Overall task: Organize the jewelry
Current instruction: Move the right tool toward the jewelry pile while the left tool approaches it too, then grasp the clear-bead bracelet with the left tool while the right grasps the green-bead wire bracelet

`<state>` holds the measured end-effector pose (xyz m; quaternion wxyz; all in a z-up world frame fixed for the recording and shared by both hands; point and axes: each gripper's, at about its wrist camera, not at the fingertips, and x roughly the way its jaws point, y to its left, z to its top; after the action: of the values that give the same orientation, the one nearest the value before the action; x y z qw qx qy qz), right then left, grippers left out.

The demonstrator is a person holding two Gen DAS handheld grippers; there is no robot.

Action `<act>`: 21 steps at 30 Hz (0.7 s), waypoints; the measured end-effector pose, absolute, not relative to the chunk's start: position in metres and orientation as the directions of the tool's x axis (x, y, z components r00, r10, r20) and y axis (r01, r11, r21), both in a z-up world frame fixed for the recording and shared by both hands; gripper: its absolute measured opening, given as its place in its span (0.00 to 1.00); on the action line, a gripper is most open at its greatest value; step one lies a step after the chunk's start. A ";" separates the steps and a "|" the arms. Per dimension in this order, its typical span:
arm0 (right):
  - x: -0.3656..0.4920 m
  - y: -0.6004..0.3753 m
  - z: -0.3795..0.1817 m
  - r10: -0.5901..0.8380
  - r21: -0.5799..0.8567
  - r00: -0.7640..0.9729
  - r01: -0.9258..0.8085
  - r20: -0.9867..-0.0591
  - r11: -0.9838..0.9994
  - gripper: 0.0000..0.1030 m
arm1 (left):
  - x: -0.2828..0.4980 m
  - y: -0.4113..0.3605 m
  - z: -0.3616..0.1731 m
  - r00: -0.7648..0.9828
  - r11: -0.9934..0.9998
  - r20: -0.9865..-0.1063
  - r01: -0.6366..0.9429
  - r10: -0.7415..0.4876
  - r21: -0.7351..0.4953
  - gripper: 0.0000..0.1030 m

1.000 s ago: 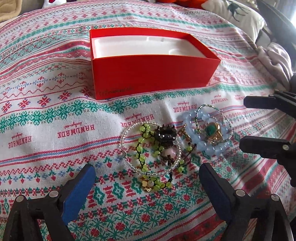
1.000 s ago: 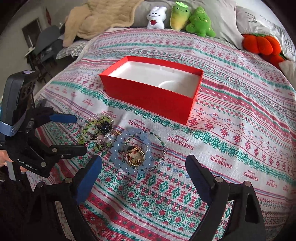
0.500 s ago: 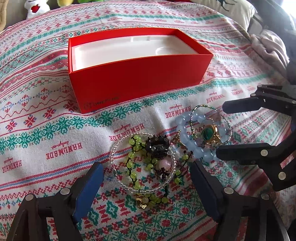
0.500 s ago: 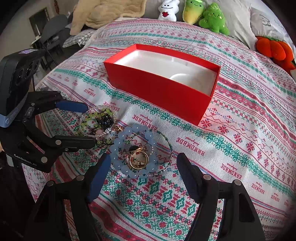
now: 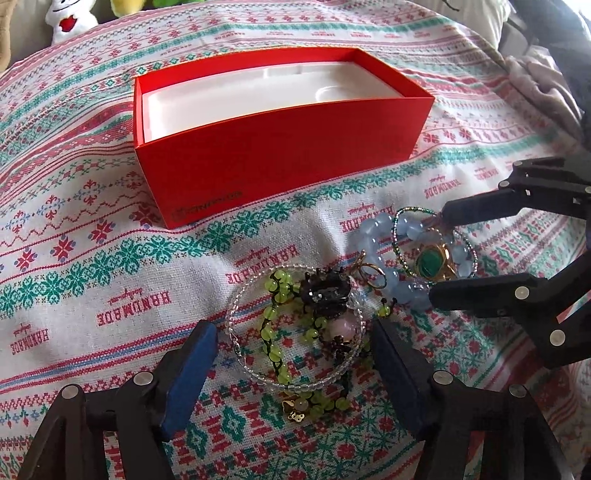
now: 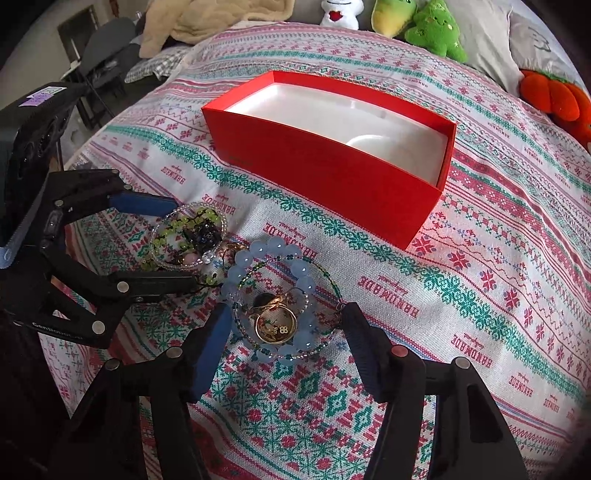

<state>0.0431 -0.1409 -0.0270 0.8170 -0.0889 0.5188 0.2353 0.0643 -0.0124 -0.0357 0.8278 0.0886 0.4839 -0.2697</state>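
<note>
- One red box (image 5: pixel 280 162) is sitting open on the patterned bedspread (image 5: pixel 92 266), showing one white moulded insert (image 5: pixel 258 96) with nothing lying in it.
- Two clusters of jewelry are lying on the bedspread just in front of the box, touching each other where they meet.
- The first cluster is holding one clear-bead bracelet (image 5: pixel 236 314), one green-bead strand (image 5: pixel 275 295) on dark cord, one dark crown-shaped piece (image 5: pixel 325 291) and one pink bead (image 5: pixel 341 326).
- The second cluster is holding one pale blue bead bracelet (image 6: pixel 240 273), one thin green-bead bracelet (image 6: pixel 332 288) and one gold ring (image 6: pixel 275 325) lying inside the blue loop; in the left wrist view a green stone (image 5: pixel 428 262) is showing there too.
- One more small gold ring (image 5: pixel 371 271) is lying between the two clusters.
- The left hand-held gripper (image 5: pixel 295 369) is hanging spread wide, its two blue-padded fingers (image 5: pixel 188 373) standing either side of the first cluster, close to the clear-bead loop, pinching nothing.
- The right hand-held gripper (image 6: pixel 284 358) is likewise spread wide, its two fingers flanking the blue bracelet, gripping nothing.
- Four plush toys are sitting at the far edge of the bed: one white (image 6: pixel 338 13), one yellow-green (image 6: pixel 393 16), one green (image 6: pixel 437 31) and one orange (image 6: pixel 557 101).
</note>
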 end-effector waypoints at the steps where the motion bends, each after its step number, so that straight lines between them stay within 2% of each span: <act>1: 0.043 -0.142 -0.027 0.292 0.100 0.351 -0.474 -0.890 0.875 0.63 | 0.065 -0.012 -0.036 0.387 0.841 -0.848 0.528 -0.362 -0.118 0.70; 4: 0.043 -0.143 -0.027 0.293 0.102 0.352 -0.471 -0.889 0.876 0.63 | 0.066 -0.011 -0.036 0.390 0.844 -0.848 0.522 -0.360 -0.119 0.70; 6: 0.044 -0.142 -0.028 0.293 0.101 0.353 -0.473 -0.889 0.875 0.62 | 0.064 -0.012 -0.036 0.398 0.846 -0.848 0.524 -0.348 -0.101 0.64; 9: 0.044 -0.142 -0.026 0.302 0.110 0.349 -0.477 -0.887 0.872 0.55 | 0.063 -0.012 -0.036 0.404 0.846 -0.849 0.526 -0.340 -0.088 0.56; 11: 0.044 -0.142 -0.024 0.312 0.117 0.343 -0.486 -0.886 0.866 0.42 | 0.062 -0.012 -0.035 0.404 0.845 -0.848 0.528 -0.342 -0.089 0.55; 12: 0.044 -0.141 -0.024 0.308 0.112 0.346 -0.485 -0.886 0.867 0.40 | 0.062 -0.011 -0.035 0.405 0.845 -0.848 0.528 -0.342 -0.089 0.54; 21: 0.041 -0.150 -0.017 0.295 0.101 0.365 -0.466 -0.883 0.879 0.39 | 0.057 -0.007 -0.030 0.415 0.843 -0.842 0.531 -0.344 -0.083 0.53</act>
<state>0.0410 -0.1503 -0.0169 0.8218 -0.0834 0.5138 0.2316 0.0571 -0.0069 -0.0298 0.8353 0.0989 0.4732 -0.2619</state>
